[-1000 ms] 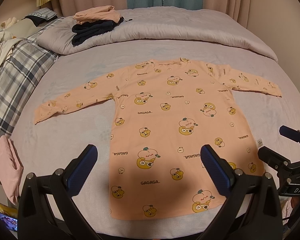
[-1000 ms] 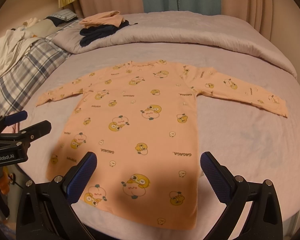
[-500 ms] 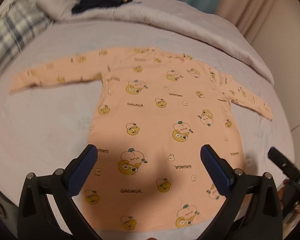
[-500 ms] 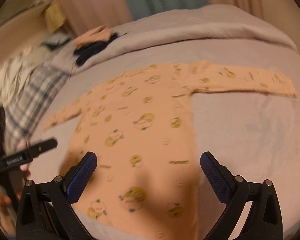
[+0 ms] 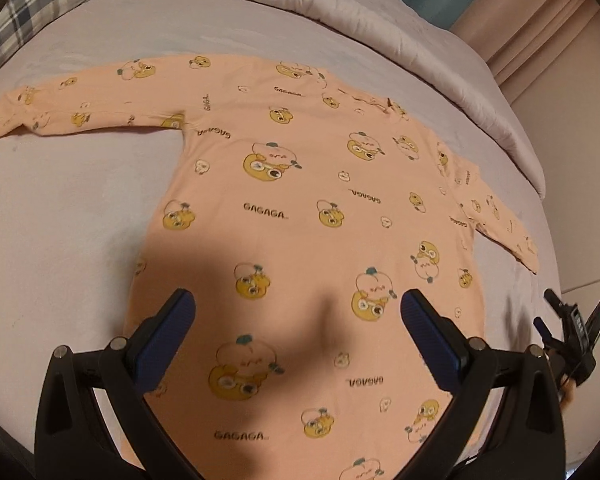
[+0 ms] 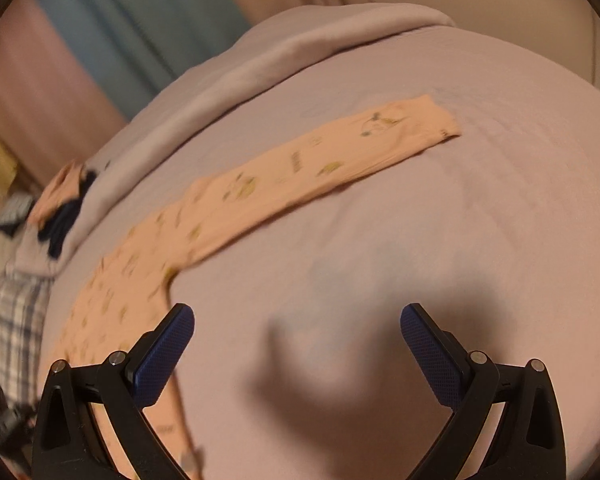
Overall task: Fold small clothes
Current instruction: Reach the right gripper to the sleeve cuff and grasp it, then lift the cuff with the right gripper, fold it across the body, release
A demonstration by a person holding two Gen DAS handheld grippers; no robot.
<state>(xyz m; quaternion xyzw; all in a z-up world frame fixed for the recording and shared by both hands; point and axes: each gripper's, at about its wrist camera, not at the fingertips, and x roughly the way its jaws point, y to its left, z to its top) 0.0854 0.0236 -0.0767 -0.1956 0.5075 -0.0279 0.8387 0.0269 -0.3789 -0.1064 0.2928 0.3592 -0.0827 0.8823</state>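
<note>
Shirt soft matt printed cloth; bedsheet matt cloth; tongs' pads ribbed.

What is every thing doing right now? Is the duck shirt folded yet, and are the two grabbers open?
Duck shirt: spread flat, unfolded, both sleeves out.
Left gripper: open, holding nothing, above the shirt.
Right gripper: open, holding nothing, above the bed sheet.
Grey duvet: rolled back along the far side.
Dark clothes: piled on the duvet.

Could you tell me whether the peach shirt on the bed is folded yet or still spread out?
Spread out. The shirt lies flat on the bed, both sleeves stretched sideways, no fold visible.
</note>
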